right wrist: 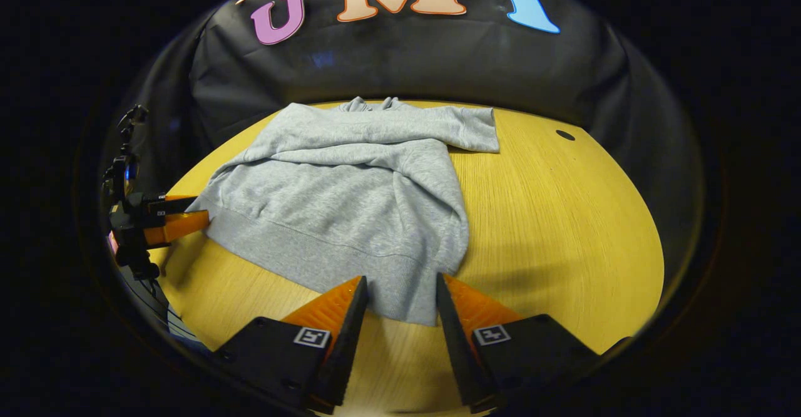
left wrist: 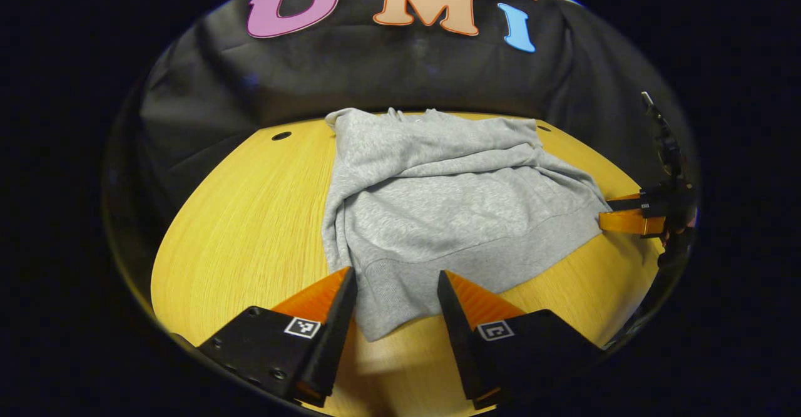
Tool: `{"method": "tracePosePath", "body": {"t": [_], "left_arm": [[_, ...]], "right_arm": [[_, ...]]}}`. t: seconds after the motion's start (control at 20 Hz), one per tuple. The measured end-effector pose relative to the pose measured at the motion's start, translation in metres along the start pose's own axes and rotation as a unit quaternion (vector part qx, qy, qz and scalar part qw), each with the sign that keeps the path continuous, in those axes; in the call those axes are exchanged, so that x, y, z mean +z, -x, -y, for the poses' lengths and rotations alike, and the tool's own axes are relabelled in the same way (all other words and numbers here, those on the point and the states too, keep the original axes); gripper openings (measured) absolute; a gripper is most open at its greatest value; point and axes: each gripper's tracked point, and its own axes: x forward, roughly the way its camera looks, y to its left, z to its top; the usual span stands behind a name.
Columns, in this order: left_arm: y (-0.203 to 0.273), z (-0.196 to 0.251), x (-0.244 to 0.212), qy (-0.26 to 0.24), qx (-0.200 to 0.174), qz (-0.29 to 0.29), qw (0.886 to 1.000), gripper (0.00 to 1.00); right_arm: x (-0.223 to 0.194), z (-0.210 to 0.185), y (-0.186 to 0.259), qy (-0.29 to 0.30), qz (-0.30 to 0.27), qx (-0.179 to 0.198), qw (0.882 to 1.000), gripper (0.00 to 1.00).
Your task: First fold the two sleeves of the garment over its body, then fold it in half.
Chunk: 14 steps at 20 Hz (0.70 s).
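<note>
A grey sweatshirt (left wrist: 450, 198) lies flat on the yellow wooden table (left wrist: 250, 216), both sleeves laid across its body. My left gripper (left wrist: 395, 276) stands open, one hem corner lying between its fingers on the table. In the right gripper view the sweatshirt (right wrist: 350, 191) spreads the same way, with a sleeve cuff (right wrist: 475, 132) reaching toward the far right. My right gripper (right wrist: 400, 279) is open around the other hem corner. Each gripper shows in the other's view: the right gripper (left wrist: 606, 211) at the hem's far end, the left gripper (right wrist: 199, 210) at the left.
The round table (right wrist: 563, 216) has a small dark hole (right wrist: 565, 135) at the back right and another hole (left wrist: 281, 136) at the back left. Black cloth walls close in behind the table. Bare wood lies on both sides of the garment.
</note>
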Motion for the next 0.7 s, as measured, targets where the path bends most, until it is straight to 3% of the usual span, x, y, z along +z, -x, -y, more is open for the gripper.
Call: {"method": "tracePosePath", "body": {"t": [0.05, 0.1, 0.15, 0.2, 0.3, 0.35, 0.45, 0.7], "left_arm": [[-0.001, 0.003, 0.002, -0.002, -0.006, 0.002, 1.0, 0.64], [-0.004, 0.006, 0.004, -0.004, -0.012, 0.003, 1.0, 0.58], [-0.006, 0.009, 0.005, -0.004, -0.016, 0.002, 1.0, 0.43], [-0.007, 0.01, 0.006, -0.003, -0.023, 0.002, 1.0, 0.37], [-0.009, 0.012, 0.008, 0.005, -0.032, 0.0, 0.999, 0.16], [-0.009, 0.013, 0.009, 0.005, -0.034, -0.003, 0.999, 0.05], [-0.01, 0.012, 0.008, -0.007, -0.037, -0.007, 0.999, 0.0], [-0.01, 0.013, 0.012, 0.015, -0.037, -0.022, 0.999, 0.0]], "right_arm": [[0.001, -0.003, 0.0, -0.004, 0.002, 0.003, 1.0, 0.47], [0.001, -0.005, 0.0, -0.008, -0.003, 0.005, 1.0, 0.39], [0.002, -0.005, 0.0, -0.009, -0.003, 0.005, 1.0, 0.27], [0.002, -0.006, 0.0, -0.009, -0.008, 0.008, 1.0, 0.26], [0.002, -0.007, -0.003, -0.017, -0.016, 0.012, 1.0, 0.14], [0.003, -0.007, -0.002, -0.012, -0.017, 0.015, 1.0, 0.14], [0.005, -0.007, 0.0, -0.014, -0.023, 0.016, 1.0, 0.07], [0.015, -0.009, -0.002, -0.012, -0.023, 0.021, 0.999, 0.07]]}}
